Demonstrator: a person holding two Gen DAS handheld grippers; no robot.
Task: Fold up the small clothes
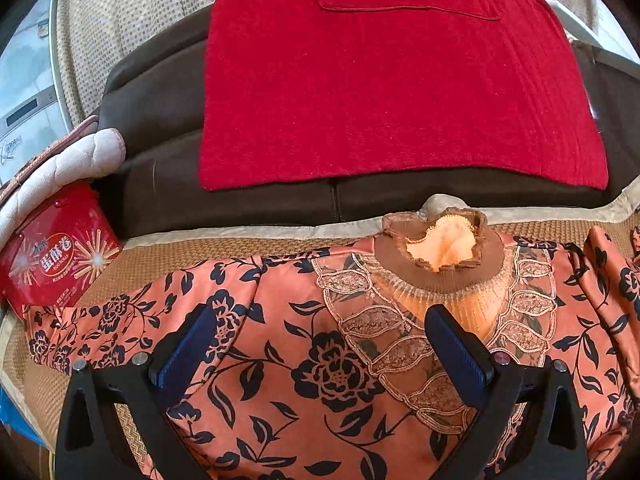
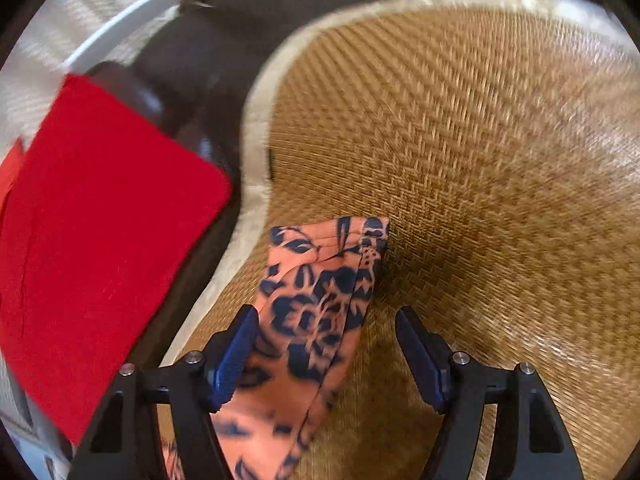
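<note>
An orange blouse with dark blue flowers (image 1: 328, 364) lies spread flat on a woven straw mat (image 1: 168, 256), its brown ruffled collar (image 1: 440, 240) toward the far edge. My left gripper (image 1: 320, 344) is open and hovers over the blouse's chest, left of the lace trim. In the right wrist view one orange floral sleeve (image 2: 320, 292) lies stretched out on the mat (image 2: 480, 180). My right gripper (image 2: 326, 348) is open over the sleeve, its left finger (image 2: 236, 356) at the sleeve's left edge. That view is blurred.
A red cloth (image 1: 392, 88) covers a dark brown sofa (image 1: 160, 120) behind the mat; it also shows in the right wrist view (image 2: 100, 220). A red snack tin (image 1: 56, 256) and a quilted white pad (image 1: 68, 160) sit at the mat's left.
</note>
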